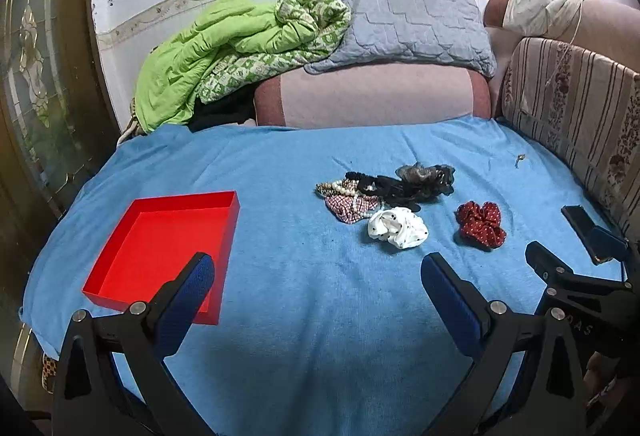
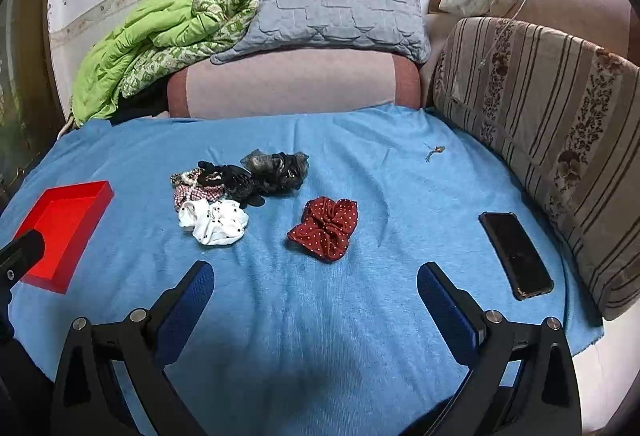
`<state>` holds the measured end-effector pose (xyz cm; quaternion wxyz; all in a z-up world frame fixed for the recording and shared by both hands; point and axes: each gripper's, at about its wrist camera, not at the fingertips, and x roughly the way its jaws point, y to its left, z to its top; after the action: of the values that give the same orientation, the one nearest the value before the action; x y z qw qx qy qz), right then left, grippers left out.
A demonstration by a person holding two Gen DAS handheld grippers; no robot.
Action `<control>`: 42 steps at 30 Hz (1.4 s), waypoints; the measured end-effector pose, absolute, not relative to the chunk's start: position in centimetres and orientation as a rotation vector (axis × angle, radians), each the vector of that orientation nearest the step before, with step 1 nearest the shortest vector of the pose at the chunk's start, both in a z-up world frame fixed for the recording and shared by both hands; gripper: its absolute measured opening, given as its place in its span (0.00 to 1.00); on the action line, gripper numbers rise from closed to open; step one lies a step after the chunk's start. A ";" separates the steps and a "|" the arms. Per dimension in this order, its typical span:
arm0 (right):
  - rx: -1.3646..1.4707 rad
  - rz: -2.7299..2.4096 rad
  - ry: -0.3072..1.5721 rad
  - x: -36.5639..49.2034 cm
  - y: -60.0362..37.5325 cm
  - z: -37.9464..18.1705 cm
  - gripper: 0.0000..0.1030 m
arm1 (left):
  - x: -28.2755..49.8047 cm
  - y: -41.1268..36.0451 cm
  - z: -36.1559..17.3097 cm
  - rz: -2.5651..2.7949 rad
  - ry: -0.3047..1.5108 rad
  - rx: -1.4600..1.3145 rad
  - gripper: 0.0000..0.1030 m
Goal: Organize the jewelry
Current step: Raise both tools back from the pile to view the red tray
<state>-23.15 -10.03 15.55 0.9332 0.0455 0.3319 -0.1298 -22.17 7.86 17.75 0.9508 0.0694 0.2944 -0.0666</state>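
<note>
A red tray (image 1: 120, 292) lies at the left of the blue cloth; it also shows in the right wrist view (image 2: 102, 191). A pile of hair ties and beads (image 1: 384, 187) sits mid-cloth, with a white dotted scrunchie (image 1: 398, 228) and a red dotted scrunchie (image 1: 480, 224) in front. In the right wrist view these are the pile (image 2: 244, 175), the white scrunchie (image 2: 214, 222) and the red scrunchie (image 2: 326, 228). My left gripper (image 1: 318, 268) is open and empty, short of the items. My right gripper (image 2: 316, 276) is open and empty, just short of the red scrunchie.
A black phone (image 2: 516, 254) lies at the cloth's right, beside a striped cushion (image 2: 560, 123). A small metal trinket (image 2: 434, 151) lies far right. A green blanket (image 1: 224, 51) and grey pillow (image 1: 408, 23) lie on the pink armrest behind.
</note>
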 end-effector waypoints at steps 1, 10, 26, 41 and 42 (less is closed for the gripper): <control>0.092 -0.267 0.675 -23.3 -9.9 15.7 1.00 | -22.3 8.0 17.9 -0.132 0.592 0.140 1.00; 0.068 -0.278 0.627 -25.2 -8.9 17.6 1.00 | -24.6 8.7 19.6 -0.139 0.515 0.104 1.00; 0.061 -0.279 0.614 -26.0 -8.3 18.4 1.00 | -25.1 9.7 19.8 -0.144 0.521 0.083 1.00; 0.128 -0.308 0.695 -23.8 -11.3 15.2 1.00 | -20.1 11.6 16.4 -0.076 0.644 0.073 1.00; 0.134 -0.311 0.701 -23.7 -11.6 14.9 1.00 | -19.5 11.8 15.9 -0.075 0.660 0.069 1.00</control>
<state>-23.71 -11.60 14.94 0.9252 0.0654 0.3416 -0.1515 -19.48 11.76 15.93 0.9447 0.0340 0.3240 -0.0369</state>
